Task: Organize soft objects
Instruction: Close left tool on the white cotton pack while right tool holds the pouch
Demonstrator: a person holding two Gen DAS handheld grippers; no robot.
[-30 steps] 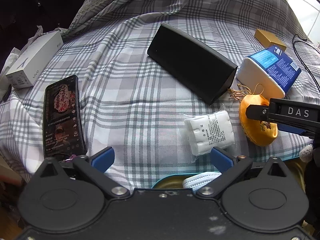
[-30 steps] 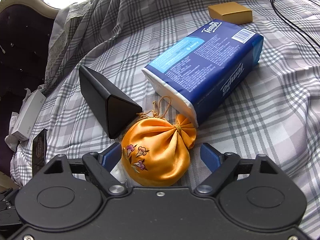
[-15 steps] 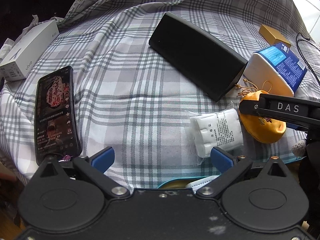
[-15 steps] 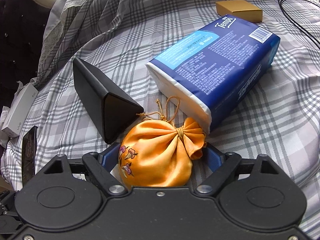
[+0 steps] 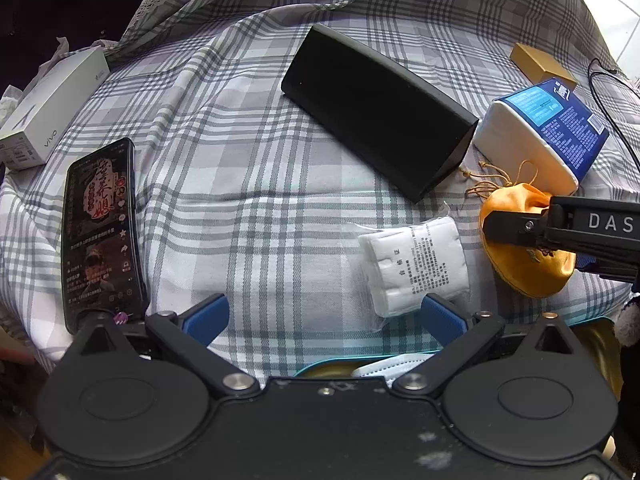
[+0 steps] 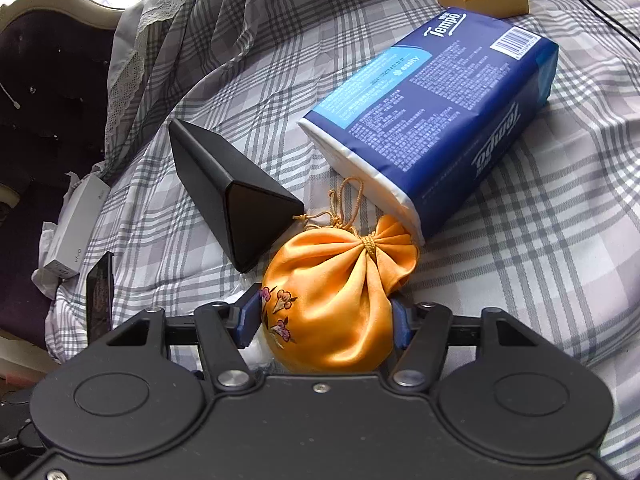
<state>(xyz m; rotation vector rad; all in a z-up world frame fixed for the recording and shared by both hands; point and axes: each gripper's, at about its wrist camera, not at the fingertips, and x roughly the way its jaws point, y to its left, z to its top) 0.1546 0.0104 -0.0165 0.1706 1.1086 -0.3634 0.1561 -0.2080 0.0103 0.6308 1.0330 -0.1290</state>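
Right wrist view: right gripper (image 6: 324, 322) jaws have just been closing and now clamp the orange pouch (image 6: 336, 300) on the plaid sheet (image 6: 540, 240), beside the tissue pack (image 6: 440, 116); left gripper (image 5: 324, 316) spread, holding nothing.

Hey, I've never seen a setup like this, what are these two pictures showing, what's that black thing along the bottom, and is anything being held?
There is no robot here: a person holds a two-finger gripper in each hand, and each gripper carries a camera looking along its fingers. The black shape at the bottom of each picture is that gripper's body.

In the left view, the left gripper is open and holds nothing. On the plaid sheet lie a phone, a white box, a black case, a white packet and a gold box.

In the right view, the right gripper has just been closing and its blue pads now press the orange pouch, beside a tissue pack.
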